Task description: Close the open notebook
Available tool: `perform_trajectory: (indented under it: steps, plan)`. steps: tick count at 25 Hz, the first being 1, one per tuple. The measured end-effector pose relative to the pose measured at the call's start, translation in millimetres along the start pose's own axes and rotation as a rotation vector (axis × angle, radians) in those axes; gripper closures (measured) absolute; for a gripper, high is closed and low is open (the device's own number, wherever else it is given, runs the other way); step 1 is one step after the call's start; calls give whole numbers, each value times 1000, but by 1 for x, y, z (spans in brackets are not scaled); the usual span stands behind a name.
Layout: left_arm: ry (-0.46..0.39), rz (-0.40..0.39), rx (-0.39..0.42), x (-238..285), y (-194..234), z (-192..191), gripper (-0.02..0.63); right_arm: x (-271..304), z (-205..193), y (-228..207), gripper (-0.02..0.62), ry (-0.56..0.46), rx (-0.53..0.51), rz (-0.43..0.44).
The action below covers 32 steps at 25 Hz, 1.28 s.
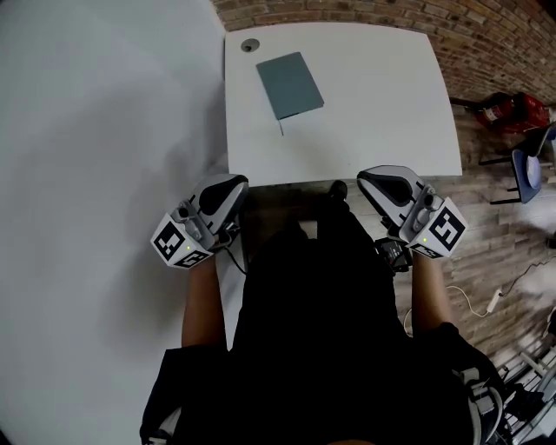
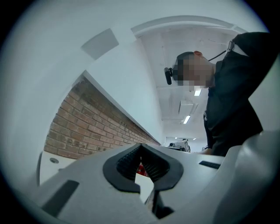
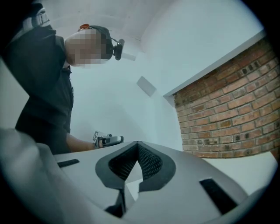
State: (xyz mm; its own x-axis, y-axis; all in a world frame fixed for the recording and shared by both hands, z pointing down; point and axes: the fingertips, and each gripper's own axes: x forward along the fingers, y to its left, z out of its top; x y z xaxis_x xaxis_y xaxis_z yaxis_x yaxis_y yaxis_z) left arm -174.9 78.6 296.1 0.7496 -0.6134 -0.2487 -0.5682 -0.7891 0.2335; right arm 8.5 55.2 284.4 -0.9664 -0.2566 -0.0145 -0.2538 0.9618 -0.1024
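A grey-teal notebook [image 1: 290, 84] lies closed and flat on the far left part of the white table [image 1: 382, 104], with a thin ribbon sticking out at its near corner. Both grippers are held back at the table's near edge, close to the person's body and well short of the notebook. The left gripper [image 1: 228, 184] [image 2: 141, 146] has its ribbed pads meeting at the tip with nothing between them. The right gripper [image 1: 375, 176] [image 3: 138, 144] looks the same, shut and empty. The notebook shows in neither gripper view.
A round cable hole [image 1: 250, 45] sits in the table's far left corner. A brick wall [image 1: 365, 10] runs behind the table. A white wall [image 1: 104, 130] is on the left. Right of the table stand a red object [image 1: 512, 111] and a blue chair [image 1: 527, 169] on a brick-pattern floor.
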Motion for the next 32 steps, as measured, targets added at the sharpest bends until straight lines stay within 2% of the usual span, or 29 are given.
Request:
perform_trajectory:
  steps: [3, 6, 9, 12, 15, 18, 23, 26, 32]
  plan:
    - [-9, -2, -36, -21, -7, -15, 589, 3, -11, 22, 592, 11, 8, -30]
    - [-13, -40, -58, -27, -25, -30, 589, -11, -17, 40, 592, 34, 6, -46]
    - [7, -75, -46, -24, -52, -38, 590, -28, -19, 59, 592, 51, -3, -46]
    - [32, -82, -12, -17, -76, -39, 589, -38, -18, 70, 592, 35, -5, -28]
    - [61, -94, -8, -11, -97, -39, 591, -45, -12, 76, 592, -3, 2, 4]
    - [69, -83, -14, -3, -118, -41, 591, -58, -7, 84, 592, 5, -25, 39]
    - [104, -113, -51, 19, -179, -67, 591, -124, -22, 116, 592, 17, 12, 64]
    - [125, -146, -37, 34, -222, -76, 591, -163, -37, 132, 592, 35, 37, 63]
    - [195, -150, -39, 32, -279, -98, 591, -194, -48, 151, 592, -6, 63, 89]
